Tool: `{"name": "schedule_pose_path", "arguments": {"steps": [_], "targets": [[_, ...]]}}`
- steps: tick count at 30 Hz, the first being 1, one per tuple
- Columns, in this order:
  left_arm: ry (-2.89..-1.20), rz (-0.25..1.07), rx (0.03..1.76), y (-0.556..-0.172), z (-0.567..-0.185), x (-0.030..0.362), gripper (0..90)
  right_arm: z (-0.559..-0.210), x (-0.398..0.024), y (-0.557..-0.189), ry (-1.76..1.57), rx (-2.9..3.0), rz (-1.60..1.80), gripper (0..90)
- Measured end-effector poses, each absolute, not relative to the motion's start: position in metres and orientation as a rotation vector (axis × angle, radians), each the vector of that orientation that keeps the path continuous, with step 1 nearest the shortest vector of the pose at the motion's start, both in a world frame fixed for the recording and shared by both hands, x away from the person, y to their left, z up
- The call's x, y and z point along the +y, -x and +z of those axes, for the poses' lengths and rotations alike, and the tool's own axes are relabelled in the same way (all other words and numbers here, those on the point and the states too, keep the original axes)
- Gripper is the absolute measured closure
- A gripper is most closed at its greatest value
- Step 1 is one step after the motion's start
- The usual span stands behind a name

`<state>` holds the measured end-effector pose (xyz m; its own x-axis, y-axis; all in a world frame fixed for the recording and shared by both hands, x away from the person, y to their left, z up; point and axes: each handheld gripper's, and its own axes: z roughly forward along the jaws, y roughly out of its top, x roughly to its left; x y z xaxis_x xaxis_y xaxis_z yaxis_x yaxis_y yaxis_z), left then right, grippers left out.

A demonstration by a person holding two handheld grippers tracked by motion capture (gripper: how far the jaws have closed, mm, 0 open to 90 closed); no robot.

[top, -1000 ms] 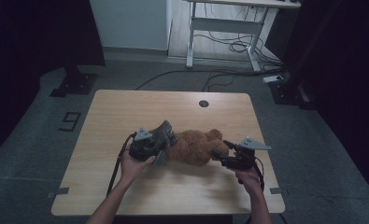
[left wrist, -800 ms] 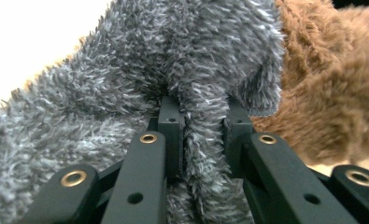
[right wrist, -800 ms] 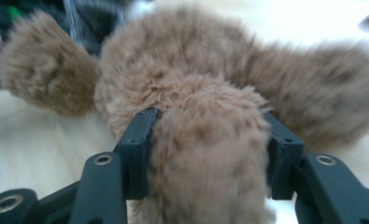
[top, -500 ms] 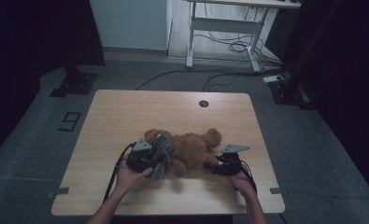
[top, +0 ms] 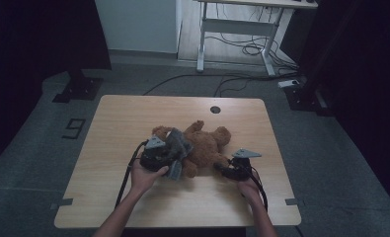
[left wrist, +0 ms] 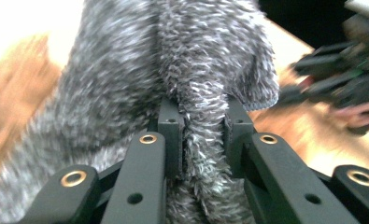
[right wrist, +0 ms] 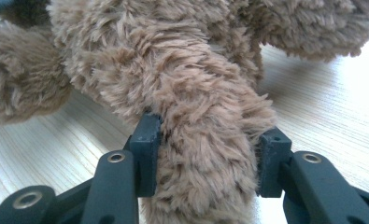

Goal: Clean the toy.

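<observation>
Two black handheld grippers: left gripper [top: 170, 157], right gripper [top: 221, 169], each topped by grey three-cornered plate, trailing black cable. Jaws black, brass-ringed screw holes. Forearms bare, no sleeves.

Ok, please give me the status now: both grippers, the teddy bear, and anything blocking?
Left gripper shut on grey garment. Right gripper, jaws just closing, clamps teddy bear by a limb. Bear lies on table. Nothing in the way.
</observation>
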<state>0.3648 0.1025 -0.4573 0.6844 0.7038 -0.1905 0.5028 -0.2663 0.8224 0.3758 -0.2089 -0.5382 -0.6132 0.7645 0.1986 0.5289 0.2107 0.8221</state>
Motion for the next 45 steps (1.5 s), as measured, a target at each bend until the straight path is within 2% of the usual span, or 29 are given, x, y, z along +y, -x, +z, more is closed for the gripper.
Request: {"name": "schedule_pose_path", "arguments": {"steps": [4, 7, 10, 13, 18, 24, 28, 36, 45], "targets": [[-1.975, 0.234, 0.871, -0.371, -0.452, 0.056, 73.7, -0.538, -0.208, -0.374, -1.212, 2.237, 1.349, 53.2], [-2.046, 0.258, 0.860, -0.379, -0.465, 0.024, 73.5, -0.539, -0.209, -0.374, -1.217, 2.238, 1.362, 53.2], [-2.033, 0.275, 0.863, -0.381, -0.479, 0.016, 73.7, -0.540, -0.212, -0.374, -1.229, 2.237, 1.350, 53.7], [-2.022, 0.275, 0.859, -0.379, -0.480, 0.026, 74.1, -0.542, -0.220, -0.375, -1.244, 2.240, 1.403, 54.4], [-2.029, 0.405, 0.890, -0.373, -0.475, 0.053, 74.3, -0.542, -0.220, -0.375, -1.237, 2.243, 1.404, 54.9], [-1.992, 0.400, 0.946, -0.375, -0.475, 0.091, 74.7, -0.541, -0.220, -0.374, -1.227, 2.260, 1.409, 55.1], [-1.951, 0.479, 0.966, -0.375, -0.463, 0.108, 74.8, -0.542, -0.222, -0.374, -1.228, 2.267, 1.411, 55.1], [-1.889, 0.492, 1.057, -0.381, -0.465, 0.139, 74.5, -0.541, -0.224, -0.374, -1.222, 2.268, 1.405, 55.1], [-1.874, 0.462, 1.146, -0.387, -0.489, 0.163, 74.4, -0.542, -0.224, -0.376, -1.263, 2.217, 1.373, 54.6]]}}
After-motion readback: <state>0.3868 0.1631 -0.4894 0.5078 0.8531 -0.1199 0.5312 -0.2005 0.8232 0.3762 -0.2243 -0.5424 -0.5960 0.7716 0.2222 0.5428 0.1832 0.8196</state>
